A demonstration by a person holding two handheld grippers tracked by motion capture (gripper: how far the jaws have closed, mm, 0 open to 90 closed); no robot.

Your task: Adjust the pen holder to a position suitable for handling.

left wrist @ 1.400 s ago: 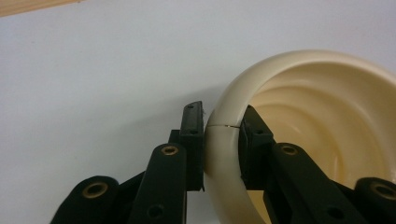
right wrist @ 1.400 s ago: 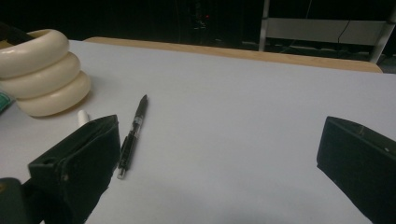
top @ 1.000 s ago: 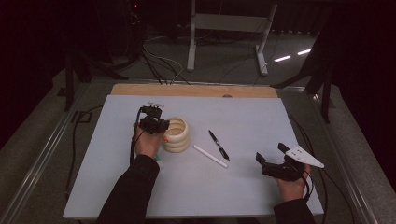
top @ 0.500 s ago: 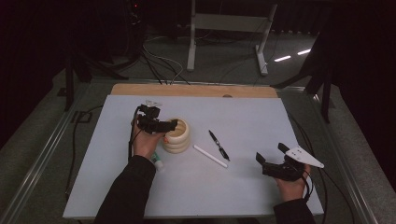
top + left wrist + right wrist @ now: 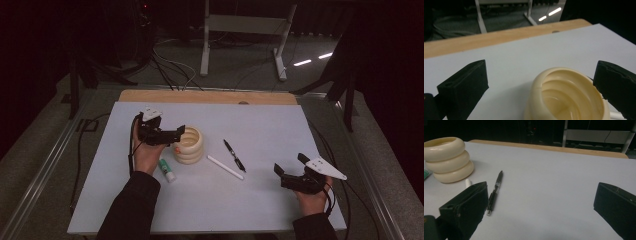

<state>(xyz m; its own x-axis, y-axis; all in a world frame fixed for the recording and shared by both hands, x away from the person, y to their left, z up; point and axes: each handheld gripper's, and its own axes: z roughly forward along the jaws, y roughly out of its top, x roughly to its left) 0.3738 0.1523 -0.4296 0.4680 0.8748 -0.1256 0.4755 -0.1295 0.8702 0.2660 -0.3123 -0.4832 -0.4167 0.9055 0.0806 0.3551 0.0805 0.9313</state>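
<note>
There are no words or numbers to read anywhere. The small tube [image 5: 167, 170] with the green part may have a label, but it is too small and blurry to read.

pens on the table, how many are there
2: a black pen right of the cream ribbed holder, and a white pen lying just in front of it. More may sit hidden inside the holder.
</note>
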